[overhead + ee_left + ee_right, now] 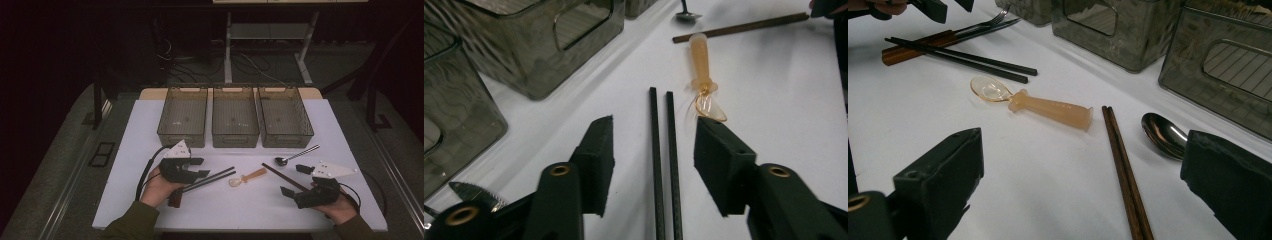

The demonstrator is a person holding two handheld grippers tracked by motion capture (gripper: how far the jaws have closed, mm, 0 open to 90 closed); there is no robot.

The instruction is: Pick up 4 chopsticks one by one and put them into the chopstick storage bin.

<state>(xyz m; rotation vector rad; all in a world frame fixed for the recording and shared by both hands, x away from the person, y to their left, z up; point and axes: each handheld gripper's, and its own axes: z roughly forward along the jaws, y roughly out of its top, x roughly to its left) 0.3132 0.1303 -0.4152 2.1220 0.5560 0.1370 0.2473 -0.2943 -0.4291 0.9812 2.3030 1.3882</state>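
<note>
My left gripper (204,167) (655,135) hovers low over a pair of black chopsticks (210,178) (663,150) (963,59). Its jaws straddle the chopsticks and the pads stand clear of them on both sides. An amber plastic spoon (248,176) (702,65) (1038,104) lies just beyond the chopstick tips. My right gripper (291,179) (1083,150) rests wide open near the table's front right, with a pair of brown chopsticks (282,177) (1125,170) running between its jaws, untouched. A metal spoon (295,156) (1163,134) lies beside them.
Three smoky translucent bins (183,117) (235,117) (285,117) stand in a row at the back of the white table (240,210). A wooden-handled fork and knife (903,52) lie under my left hand; the serrated knife blade (474,192) is beside the left jaw.
</note>
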